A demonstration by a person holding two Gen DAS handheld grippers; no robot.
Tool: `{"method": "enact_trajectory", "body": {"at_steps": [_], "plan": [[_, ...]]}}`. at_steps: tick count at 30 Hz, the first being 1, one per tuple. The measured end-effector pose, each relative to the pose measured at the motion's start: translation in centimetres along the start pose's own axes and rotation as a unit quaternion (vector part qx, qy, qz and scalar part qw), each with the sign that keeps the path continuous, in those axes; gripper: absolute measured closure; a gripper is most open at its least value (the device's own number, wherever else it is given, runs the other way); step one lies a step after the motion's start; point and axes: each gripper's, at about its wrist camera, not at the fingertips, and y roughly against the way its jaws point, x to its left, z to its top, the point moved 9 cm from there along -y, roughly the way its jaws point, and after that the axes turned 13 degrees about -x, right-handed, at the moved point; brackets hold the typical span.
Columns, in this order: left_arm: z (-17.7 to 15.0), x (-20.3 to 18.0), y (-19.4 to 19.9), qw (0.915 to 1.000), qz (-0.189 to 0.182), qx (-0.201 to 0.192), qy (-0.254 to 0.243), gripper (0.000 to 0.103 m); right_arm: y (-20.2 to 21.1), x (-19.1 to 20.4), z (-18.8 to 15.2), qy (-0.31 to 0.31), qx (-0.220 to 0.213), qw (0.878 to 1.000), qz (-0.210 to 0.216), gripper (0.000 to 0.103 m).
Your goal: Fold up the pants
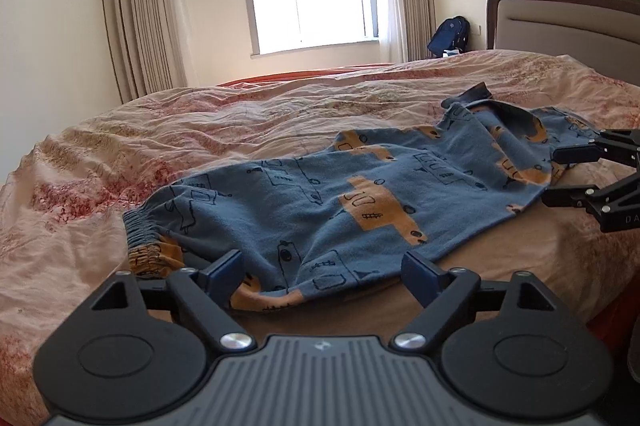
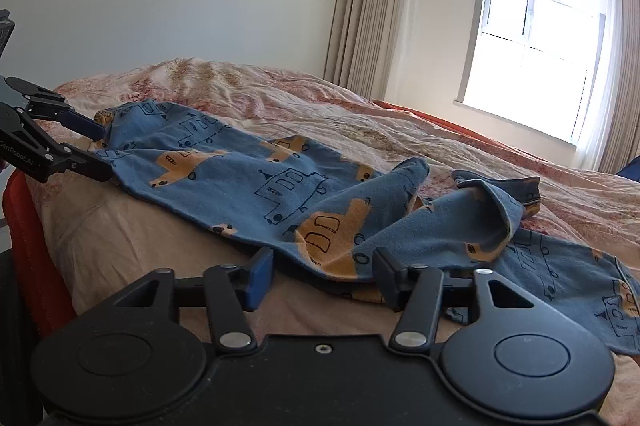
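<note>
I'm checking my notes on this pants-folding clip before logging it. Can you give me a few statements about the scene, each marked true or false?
1. The pants lie on the bed. True.
2. The left gripper is shut on the waistband. False: its fingers are spread, holding nothing.
3. The right gripper is open. True.
4. The pants are plain grey. False: blue with orange vehicles.
5. A backpack stands beyond the bed. True.
</note>
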Motion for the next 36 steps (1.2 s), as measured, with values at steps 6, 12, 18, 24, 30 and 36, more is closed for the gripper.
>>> {"method": "enact_trajectory", "body": {"at_steps": [6,12,18,24,30,36], "plan": [[3.0,-3.1,-2.7,0.9987,0.004,-0.046,0.023,0.0,2.6,-3.2,0.4,-0.026,-0.026,0.997,-0.068,0.001],[4.7,-8.2,-7.8,0.997,-0.02,-0.05,0.056,0.0,5.1,-7.3,-0.9,-0.035,-0.015,0.987,-0.158,0.001],[2.5,-10.8,-11.5,0.997,0.021,-0.031,0.067,0.0,6.6,-11.2,-2.2,-0.039,0.006,0.975,-0.22,0.001],[0.4,-10.3,-12.3,0.9962,0.024,-0.031,0.078,0.0,5.6,-13.8,-2.0,-0.013,0.017,0.973,-0.228,0.001],[-0.1,-10.5,-12.4,0.9964,0.023,-0.043,0.07,0.001,0.0,-15.6,1.3,0.004,0.0,0.98,-0.201,0.001],[-0.1,-10.6,-12.3,0.9963,0.024,-0.048,0.068,0.001,-9.3,-15.4,5.2,0.049,0.037,0.987,-0.148,0.002]]}}
